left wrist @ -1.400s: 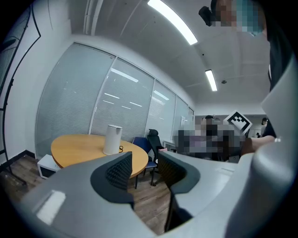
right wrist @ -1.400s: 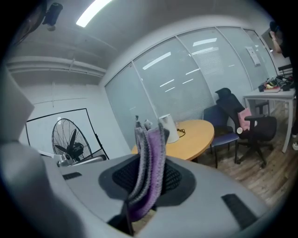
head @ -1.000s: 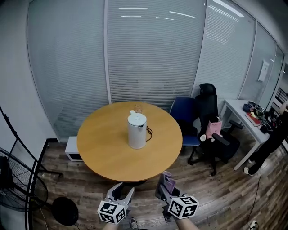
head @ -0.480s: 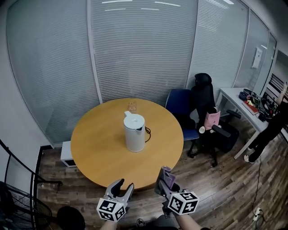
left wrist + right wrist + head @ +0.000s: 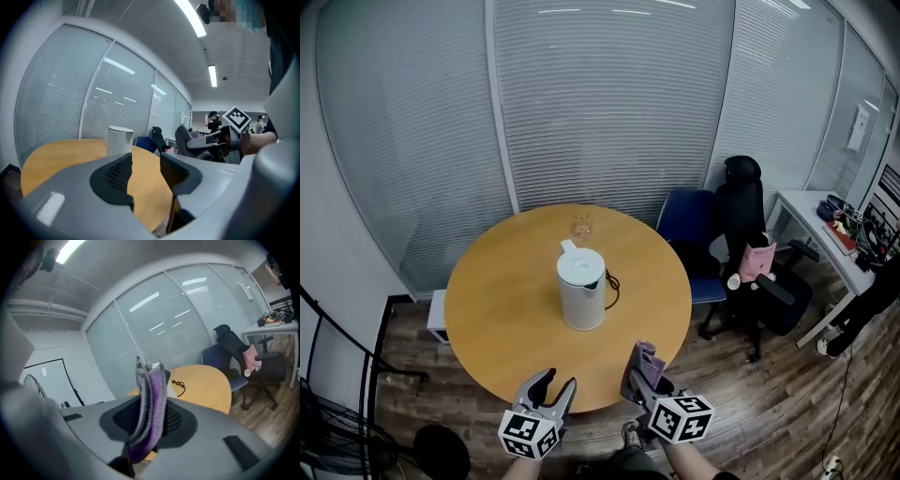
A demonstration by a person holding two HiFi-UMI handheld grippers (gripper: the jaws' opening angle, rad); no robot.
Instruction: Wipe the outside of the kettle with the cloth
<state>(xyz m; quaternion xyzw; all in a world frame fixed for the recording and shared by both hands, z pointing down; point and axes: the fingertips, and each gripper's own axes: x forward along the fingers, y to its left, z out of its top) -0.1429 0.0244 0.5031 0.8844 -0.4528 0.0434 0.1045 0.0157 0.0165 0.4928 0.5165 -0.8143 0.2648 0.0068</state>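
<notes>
- My left gripper [image 5: 557, 384], low in the frame, had its jaws apart with nothing between them.
- My right gripper [image 5: 643, 373], beside it, had its jaws clamped on the purple cloth [image 5: 650, 359].
- The white kettle [image 5: 582, 290] stood mid-frame on the round surface [image 5: 506, 300], above both and well apart from them.

Open tabletop [image 5: 506, 309] around kettle [image 5: 581, 292] — cord [image 5: 611, 279] alongside

Glass partition walls [image 5: 600, 103] across the top, round wooden table [image 5: 502, 300] centre, blue chair [image 5: 686, 220] and black office chair [image 5: 748, 202] right, plank floor [image 5: 741, 403] below.
</notes>
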